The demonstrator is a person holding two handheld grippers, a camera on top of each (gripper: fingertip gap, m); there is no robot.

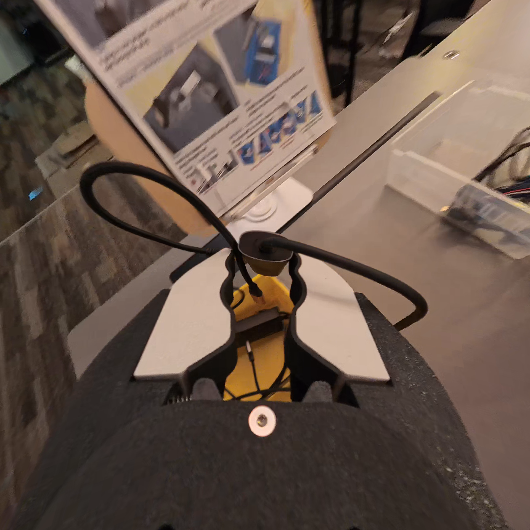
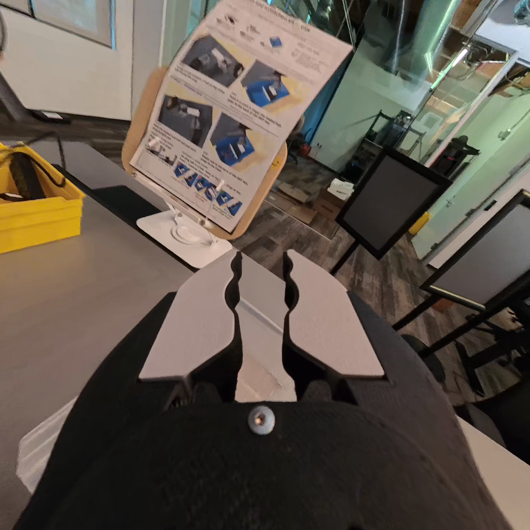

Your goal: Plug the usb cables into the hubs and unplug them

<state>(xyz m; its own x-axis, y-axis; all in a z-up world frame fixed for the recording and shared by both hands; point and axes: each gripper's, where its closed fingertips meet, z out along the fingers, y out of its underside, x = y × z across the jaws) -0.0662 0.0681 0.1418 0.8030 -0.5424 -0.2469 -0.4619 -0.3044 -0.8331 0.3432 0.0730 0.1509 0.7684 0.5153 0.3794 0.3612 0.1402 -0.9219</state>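
My left gripper (image 1: 262, 258) is shut on a small dark USB hub (image 1: 252, 243), held end-on at the fingertips. A black cable (image 1: 358, 266) leaves the hub and arcs to the right. A second black loop (image 1: 114, 172) curls up on the left and ends in a USB plug (image 1: 257, 295) that hangs free between the fingers. Below the fingers is a yellow bin (image 1: 272, 354) with another dark hub (image 1: 255, 322) and thin cables. My right gripper (image 2: 262, 256) is open and empty above the grey table (image 2: 86, 301).
An instruction sheet on a white stand is at the table's far edge (image 1: 229, 100) (image 2: 229, 114). A clear plastic box (image 1: 459, 186) with cables sits on the right in the left wrist view. The yellow bin (image 2: 37, 212) is at the left in the right wrist view. Black-framed panels (image 2: 393, 200) stand on the floor beyond the table. Across from one pair of fingers to the other is roughly 40 centimetres.
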